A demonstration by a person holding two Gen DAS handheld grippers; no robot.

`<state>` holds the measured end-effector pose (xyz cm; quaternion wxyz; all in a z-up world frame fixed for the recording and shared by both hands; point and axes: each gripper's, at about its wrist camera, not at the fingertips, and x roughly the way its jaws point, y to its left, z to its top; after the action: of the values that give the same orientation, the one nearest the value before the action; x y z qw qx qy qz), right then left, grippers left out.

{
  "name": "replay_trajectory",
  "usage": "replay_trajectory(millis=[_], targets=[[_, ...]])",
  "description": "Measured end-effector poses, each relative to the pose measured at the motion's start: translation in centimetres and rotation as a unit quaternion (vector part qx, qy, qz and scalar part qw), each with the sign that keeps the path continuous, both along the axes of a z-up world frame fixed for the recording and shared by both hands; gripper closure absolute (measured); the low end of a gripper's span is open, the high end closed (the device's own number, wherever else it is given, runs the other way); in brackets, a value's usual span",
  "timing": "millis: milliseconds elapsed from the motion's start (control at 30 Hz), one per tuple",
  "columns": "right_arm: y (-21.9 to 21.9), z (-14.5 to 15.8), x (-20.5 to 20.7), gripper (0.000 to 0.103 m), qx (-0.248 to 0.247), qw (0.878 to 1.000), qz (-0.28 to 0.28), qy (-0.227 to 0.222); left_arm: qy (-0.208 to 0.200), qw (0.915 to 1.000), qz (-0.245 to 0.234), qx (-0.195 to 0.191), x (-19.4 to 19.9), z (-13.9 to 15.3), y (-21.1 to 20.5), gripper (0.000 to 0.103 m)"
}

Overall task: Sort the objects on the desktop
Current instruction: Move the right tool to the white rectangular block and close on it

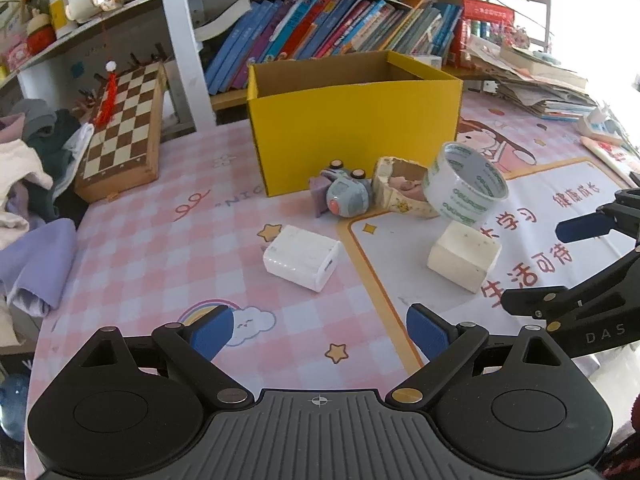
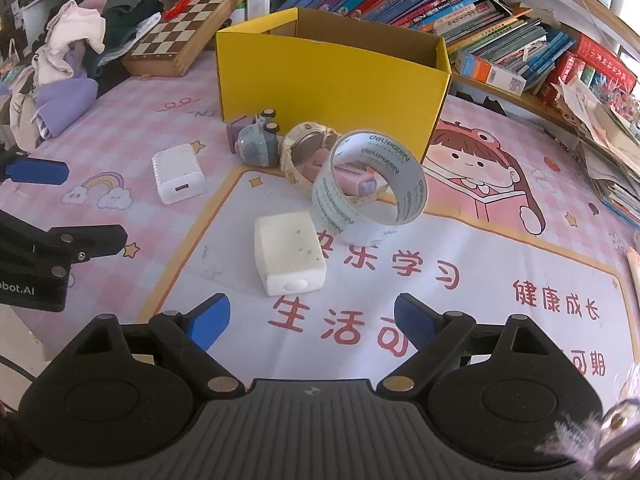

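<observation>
An open yellow cardboard box (image 1: 352, 128) (image 2: 328, 76) stands on the pink desk mat. In front of it lie a grey toy car (image 1: 346, 196) (image 2: 256, 144), a torn paper cup (image 1: 400, 192) (image 2: 298, 152), a clear tape roll (image 1: 466, 184) (image 2: 370, 184) leaning on edge, a white charger (image 1: 302, 258) (image 2: 178, 174) and a cream block (image 1: 464, 256) (image 2: 289, 258). My left gripper (image 1: 320, 330) is open, nearer than the charger. My right gripper (image 2: 312, 320) is open, just short of the cream block. Neither holds anything.
A wooden chessboard (image 1: 124, 132) (image 2: 184, 28) leans at the back left beside a heap of clothes (image 1: 28, 176) (image 2: 76, 52). Books (image 1: 328, 28) (image 2: 460, 4) fill the shelf behind the box. Stacked papers (image 1: 536, 80) (image 2: 612, 136) lie at the right.
</observation>
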<state>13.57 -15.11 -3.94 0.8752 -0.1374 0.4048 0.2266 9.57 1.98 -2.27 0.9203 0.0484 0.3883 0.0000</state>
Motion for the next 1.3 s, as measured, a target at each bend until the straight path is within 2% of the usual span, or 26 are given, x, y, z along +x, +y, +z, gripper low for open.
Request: replay_trajectory(millis=[300,533,933,1100,1133,1300], targets=[[0.3,-0.3,1.6,0.013,-0.002,1.0,0.018,0.007,0.002,0.9999,0.012,0.004,1.3,-0.1,0.1,0.008],[1.4,-0.8,3.1,0.037,-0.002,0.999,0.047,0.025,0.002,0.9999,0.01,0.013,2.0,-0.1,0.0,0.008],[3.0,-1.8,4.9,0.044,-0.006,0.996,0.074,0.049,0.016,0.9995,0.017,0.019,3.1,-0.5,0.3,0.008],[3.3,-2.2,5.5,0.052,-0.008,0.995,0.078,0.06,0.024,0.9994,0.022,0.015,3.7,-0.9,0.7,0.008],[3.3,-2.2,5.6,0.056,-0.008,0.995,0.079,0.062,0.025,0.9994,0.021,0.014,3.8,-1.0,0.7,0.008],[3.2,-2.2,5.9,0.061,-0.007,0.995,0.082,0.064,0.027,0.9993,0.021,0.014,4.4,-1.2,0.9,0.008]])
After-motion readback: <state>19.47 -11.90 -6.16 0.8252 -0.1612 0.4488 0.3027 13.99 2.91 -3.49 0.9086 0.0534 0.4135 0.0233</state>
